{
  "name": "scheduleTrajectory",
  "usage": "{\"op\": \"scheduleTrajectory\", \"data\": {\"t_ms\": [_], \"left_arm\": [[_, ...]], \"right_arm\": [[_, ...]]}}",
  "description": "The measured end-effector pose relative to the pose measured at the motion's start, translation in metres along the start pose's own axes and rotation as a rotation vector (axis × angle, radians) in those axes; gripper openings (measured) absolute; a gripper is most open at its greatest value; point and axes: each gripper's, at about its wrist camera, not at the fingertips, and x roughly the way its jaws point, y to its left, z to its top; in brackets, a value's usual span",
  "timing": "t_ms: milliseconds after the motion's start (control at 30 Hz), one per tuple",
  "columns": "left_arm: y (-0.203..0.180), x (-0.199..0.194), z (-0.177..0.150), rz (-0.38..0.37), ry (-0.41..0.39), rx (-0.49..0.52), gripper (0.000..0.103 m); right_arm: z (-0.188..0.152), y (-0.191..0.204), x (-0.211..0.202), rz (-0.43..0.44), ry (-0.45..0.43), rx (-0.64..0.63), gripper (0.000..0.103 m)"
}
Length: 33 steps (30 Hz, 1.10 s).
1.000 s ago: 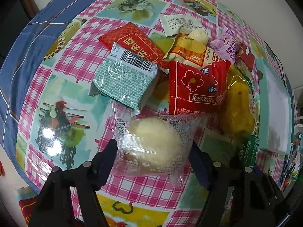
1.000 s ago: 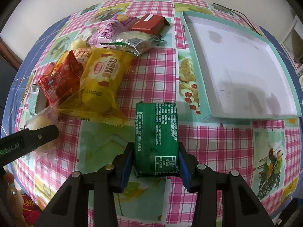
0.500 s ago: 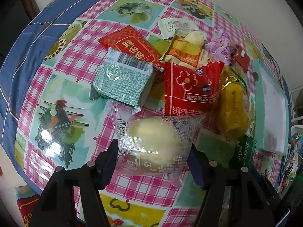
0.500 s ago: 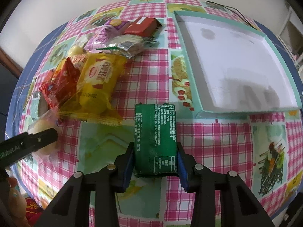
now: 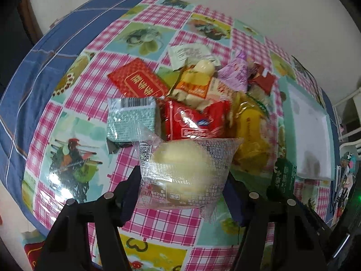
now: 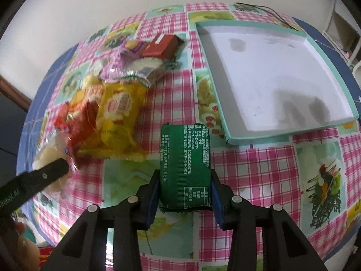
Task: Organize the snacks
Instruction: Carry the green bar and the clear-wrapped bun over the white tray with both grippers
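Note:
My left gripper (image 5: 181, 188) is shut on a clear packet with a pale round bun (image 5: 180, 169), held above the checked tablecloth. Behind it lies a pile of snacks: a red flower packet (image 5: 194, 122), a grey-green packet (image 5: 129, 119), a red flat packet (image 5: 138, 82) and a yellow bag (image 5: 250, 126). My right gripper (image 6: 185, 192) is shut on a dark green packet (image 6: 186, 164), lifted off the cloth. The white tray with a teal rim (image 6: 227, 122) lies to the right of it. The left gripper's finger (image 6: 45, 176) shows at the left edge of the right wrist view.
The snack pile (image 6: 117, 103) sits left of the tray, with a purple packet (image 6: 121, 63) and a dark red box (image 6: 161, 47) at its far end. A black cable (image 6: 268, 10) lies beyond the tray. The table edge drops off near both grippers.
Both grippers have risen from the cloth with their packets. The bun packet and the green packet now hang clear of the table, and the pile looks farther away.

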Motion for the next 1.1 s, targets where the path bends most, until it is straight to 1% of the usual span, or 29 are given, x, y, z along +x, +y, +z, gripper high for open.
{"op": "scheduleTrajectory", "data": {"t_ms": [167, 267, 400, 567, 733, 833, 967, 1100], "left_arm": [[-0.004, -0.007, 0.005, -0.005, -0.036, 0.016, 0.069], [-0.009, -0.014, 0.007, -0.002, -0.069, 0.042, 0.069], [-0.013, -0.016, 0.010, -0.017, -0.106, 0.061, 0.069], [-0.019, -0.018, 0.016, -0.043, -0.132, 0.066, 0.069], [-0.034, -0.019, 0.023, -0.099, -0.144, 0.086, 0.069], [-0.045, -0.020, 0.028, -0.111, -0.158, 0.099, 0.069], [-0.065, -0.021, 0.039, -0.123, -0.178, 0.126, 0.069], [-0.088, -0.020, 0.050, -0.143, -0.198, 0.162, 0.069]], "right_arm": [[0.003, -0.002, -0.014, 0.014, -0.055, 0.028, 0.043], [0.004, 0.002, -0.025, 0.029, -0.096, 0.033, 0.043], [0.007, 0.008, -0.038, 0.043, -0.149, 0.024, 0.043], [0.015, 0.006, -0.044, 0.043, -0.183, 0.044, 0.043], [0.028, -0.006, -0.048, 0.045, -0.211, 0.098, 0.043], [0.038, -0.012, -0.048, 0.028, -0.226, 0.123, 0.043], [0.048, -0.025, -0.052, 0.027, -0.245, 0.162, 0.043], [0.058, -0.043, -0.051, -0.003, -0.254, 0.208, 0.043]]}}
